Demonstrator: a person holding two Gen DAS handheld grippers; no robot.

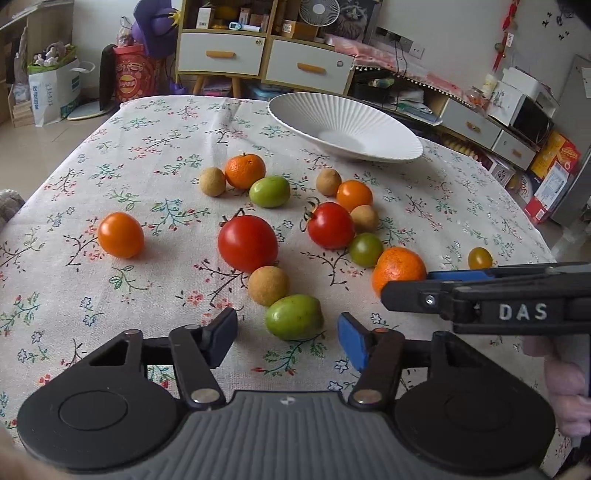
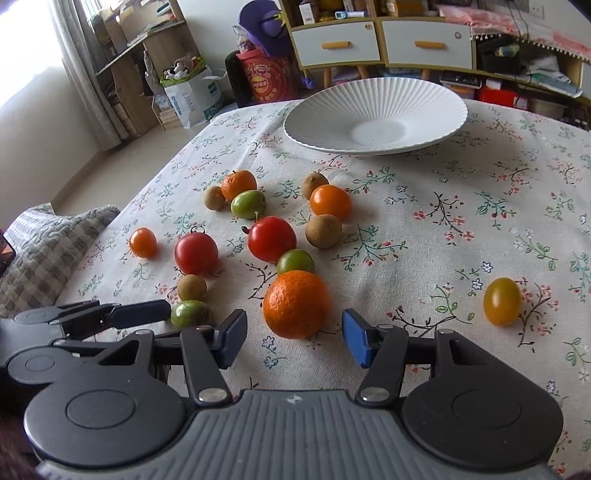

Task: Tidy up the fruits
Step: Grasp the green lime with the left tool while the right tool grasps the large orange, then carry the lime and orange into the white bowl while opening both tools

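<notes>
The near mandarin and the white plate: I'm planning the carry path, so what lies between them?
In the right wrist view, only bare floral tablecloth lies between the near mandarin and the white plate; the other fruits sit leftward.

white raised letters "das" stand on the black side of the right tool (image 1: 522, 312), just right of the near mandarin (image 1: 399, 271). print on the red bag (image 1: 129, 79) beyond the table (image 1: 110, 155) is too blurred to read.

A lived-in home: floral tablecloth (image 1: 110, 155), drawer cabinets (image 1: 266, 55), desk fan (image 1: 319, 11), stuffed toys (image 2: 181, 66), snack boxes (image 1: 550, 173).
</notes>
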